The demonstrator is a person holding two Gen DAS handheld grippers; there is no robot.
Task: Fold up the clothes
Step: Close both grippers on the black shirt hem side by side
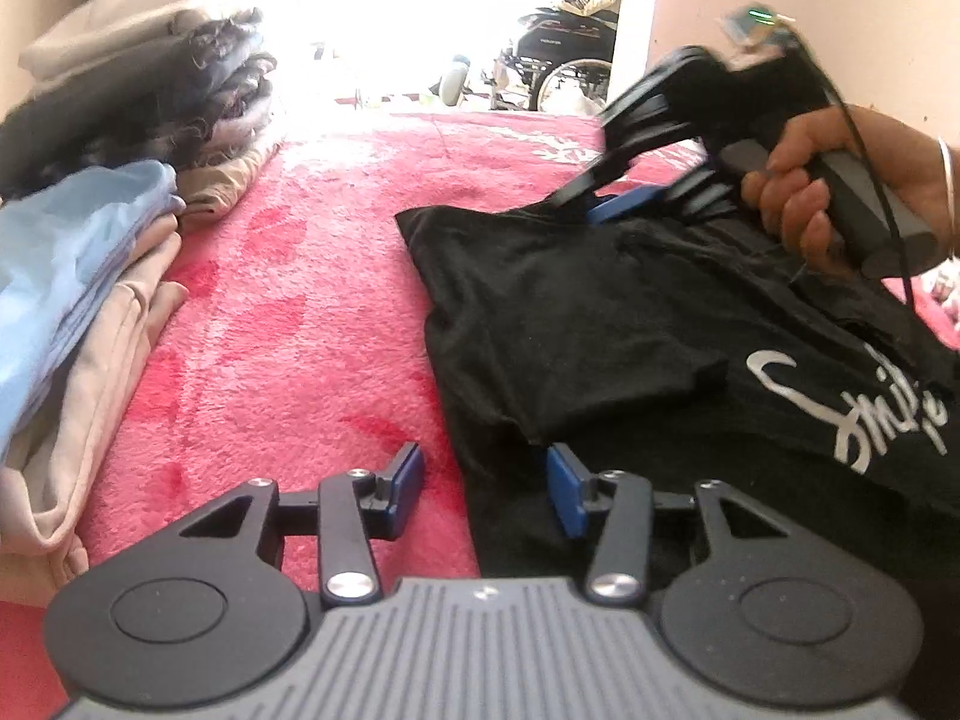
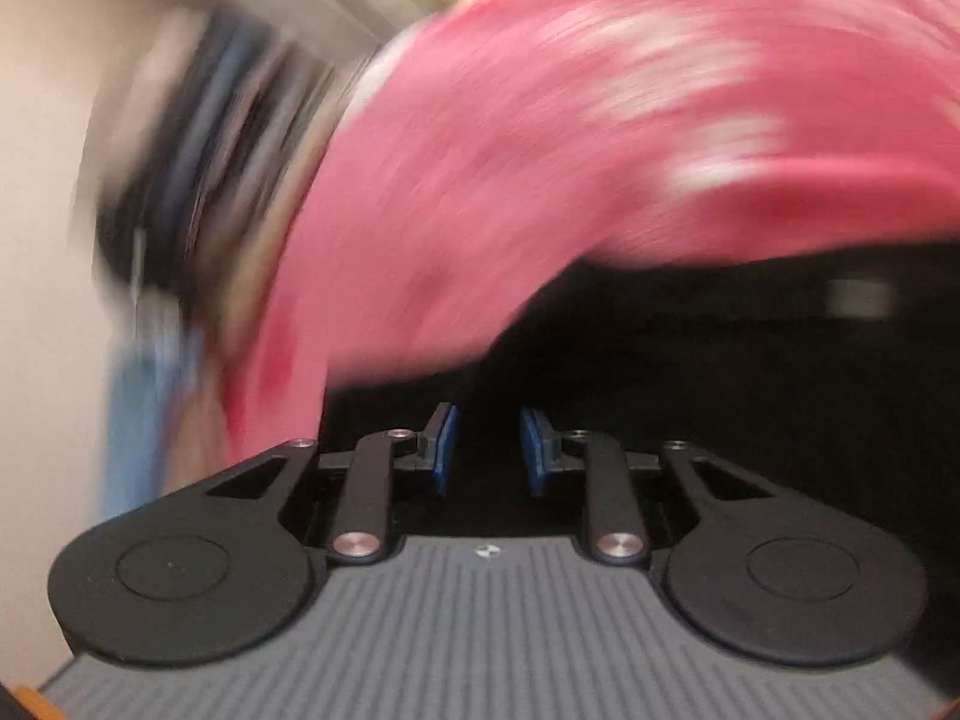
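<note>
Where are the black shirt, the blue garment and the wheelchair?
Black shirt (image 1: 570, 312), left wrist view, on its folded upper layer.
Blue garment (image 1: 78, 240), left wrist view, on its top fold.
Wheelchair (image 1: 564, 54), left wrist view, on its dark seat back.

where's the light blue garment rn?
Left wrist view, far left: the light blue garment tops a beige folded pile on the pink blanket, beside the taller stack.

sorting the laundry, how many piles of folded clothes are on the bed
2, both at the left edge: a near pile with a light blue piece on top, and a taller far pile behind it. More may lie outside the view.
</note>
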